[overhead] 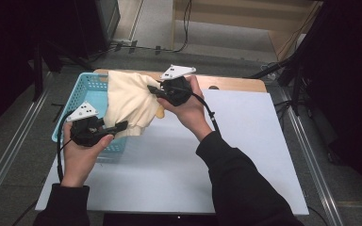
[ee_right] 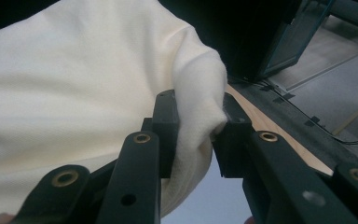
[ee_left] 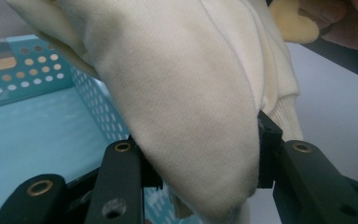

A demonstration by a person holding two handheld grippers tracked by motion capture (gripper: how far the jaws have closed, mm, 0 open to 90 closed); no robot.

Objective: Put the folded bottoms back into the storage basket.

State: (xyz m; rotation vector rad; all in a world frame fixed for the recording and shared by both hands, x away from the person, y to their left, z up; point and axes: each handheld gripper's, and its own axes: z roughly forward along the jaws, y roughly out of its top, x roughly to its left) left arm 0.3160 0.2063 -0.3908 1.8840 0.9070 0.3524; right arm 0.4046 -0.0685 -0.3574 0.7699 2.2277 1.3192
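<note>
Looks like a lab or recording studio: white board (overhead: 245,155) laid over a wooden tabletop (overhead: 235,84), dark curtains at both sides, cables (overhead: 186,28) trailing across a grey floor (overhead: 23,141), metal rails (overhead: 9,155) along the table's left and right edges.

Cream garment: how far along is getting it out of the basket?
Done: both grippers grip the cream garment, the left gripper at its lower edge, the right gripper on a fold. In hand: it hangs lifted, partly over the blue basket. Left: carrying it clear and laying it on the white tabletop.
</note>
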